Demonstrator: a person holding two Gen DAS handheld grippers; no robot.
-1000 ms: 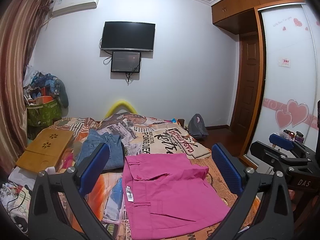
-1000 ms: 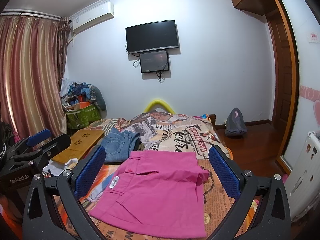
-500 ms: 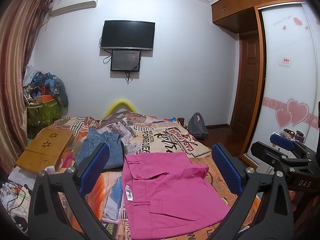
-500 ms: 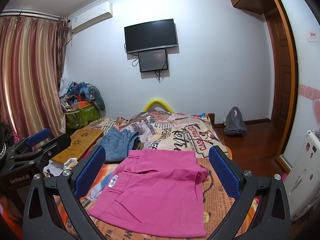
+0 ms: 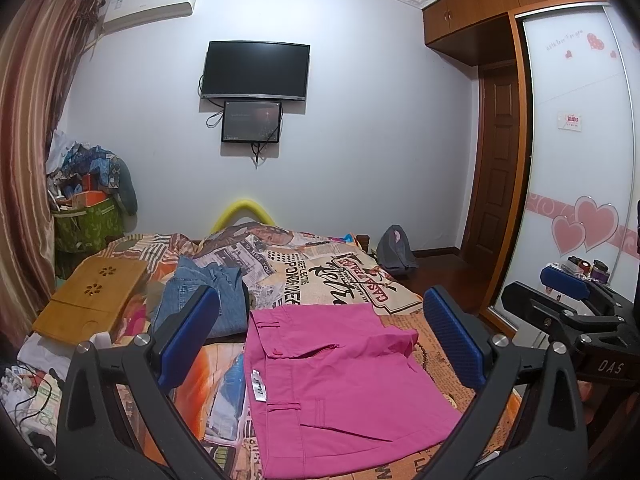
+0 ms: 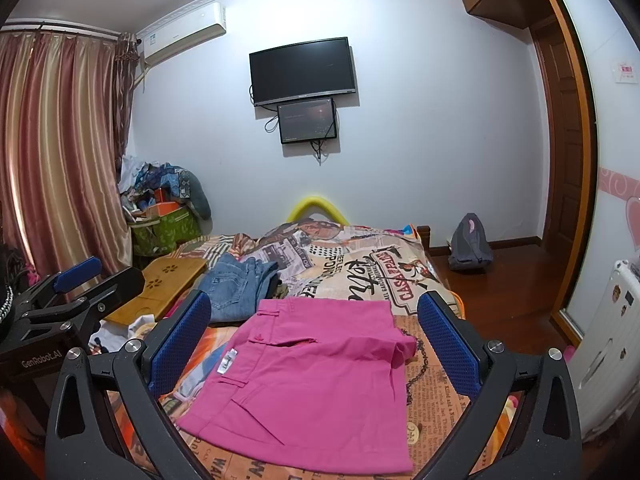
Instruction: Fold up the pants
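Note:
Pink pants [image 5: 336, 376] lie folded into a flat rectangle on the patterned bedspread [image 5: 328, 276], waistband toward the left with a white tag showing. They also show in the right wrist view [image 6: 320, 380]. My left gripper [image 5: 320, 340] is open and empty, held above the near edge of the pants. My right gripper [image 6: 316, 344] is open and empty, also above the pants. The right gripper shows at the right edge of the left wrist view [image 5: 576, 312]; the left gripper shows at the left edge of the right wrist view [image 6: 76, 296].
Folded blue jeans [image 5: 208, 300] lie behind the pants at the left. A wooden lap tray [image 5: 92, 300] sits on the bed's left side. Cables and clutter [image 5: 28, 392] lie at the near left. A grey backpack [image 5: 394, 248] sits on the floor by the door.

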